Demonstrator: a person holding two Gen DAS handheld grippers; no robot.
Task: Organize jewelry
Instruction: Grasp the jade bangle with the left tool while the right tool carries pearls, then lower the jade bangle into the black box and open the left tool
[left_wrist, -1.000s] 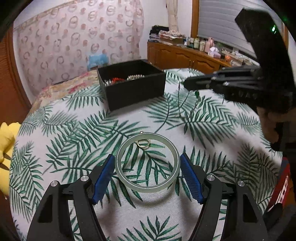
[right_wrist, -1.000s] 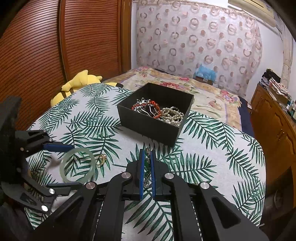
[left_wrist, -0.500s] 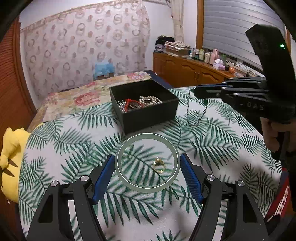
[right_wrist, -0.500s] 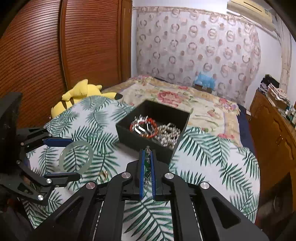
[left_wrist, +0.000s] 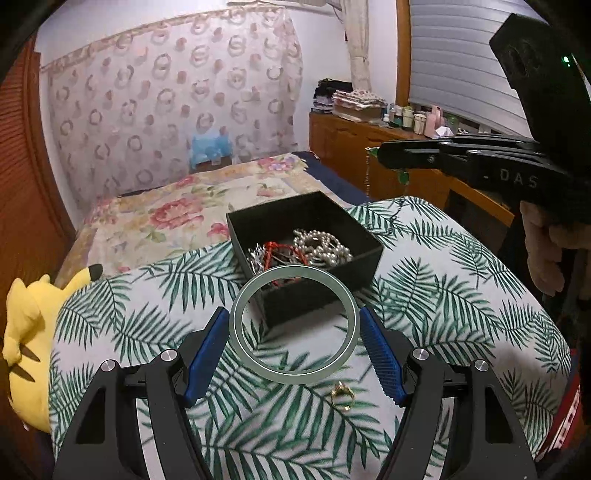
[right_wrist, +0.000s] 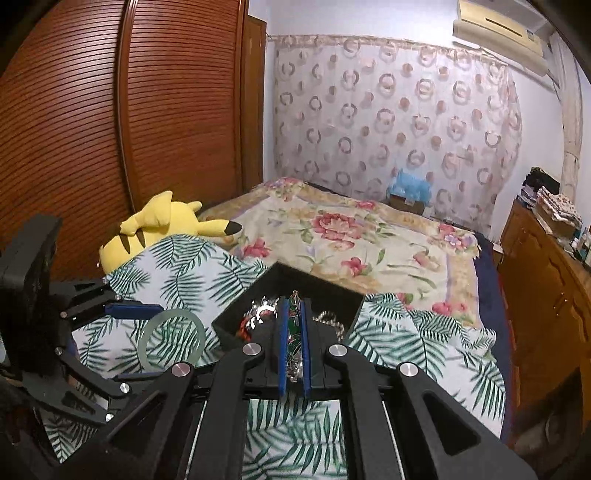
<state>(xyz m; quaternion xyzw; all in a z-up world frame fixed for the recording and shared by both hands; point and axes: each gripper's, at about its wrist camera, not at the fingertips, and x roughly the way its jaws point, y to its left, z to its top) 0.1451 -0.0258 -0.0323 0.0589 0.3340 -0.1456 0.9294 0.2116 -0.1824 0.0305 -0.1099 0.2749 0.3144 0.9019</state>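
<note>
Jade-green bangle (left_wrist: 293, 324) sits clamped between our left gripper (left_wrist: 293, 345) pads above the palm-leaf tablecloth (left_wrist: 461, 295), near the black jewelry box (left_wrist: 321, 295), while our right gripper (right_wrist: 294, 347) pinches a green-pendant chain necklace (right_wrist: 294, 332).

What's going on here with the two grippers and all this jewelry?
Someone is tidying jewelry into a black box on the leaf-print table. The left gripper holds a pale green bangle in front of the box; the right gripper pinches a chain necklace above it. A gold ring lies on the cloth.
</note>
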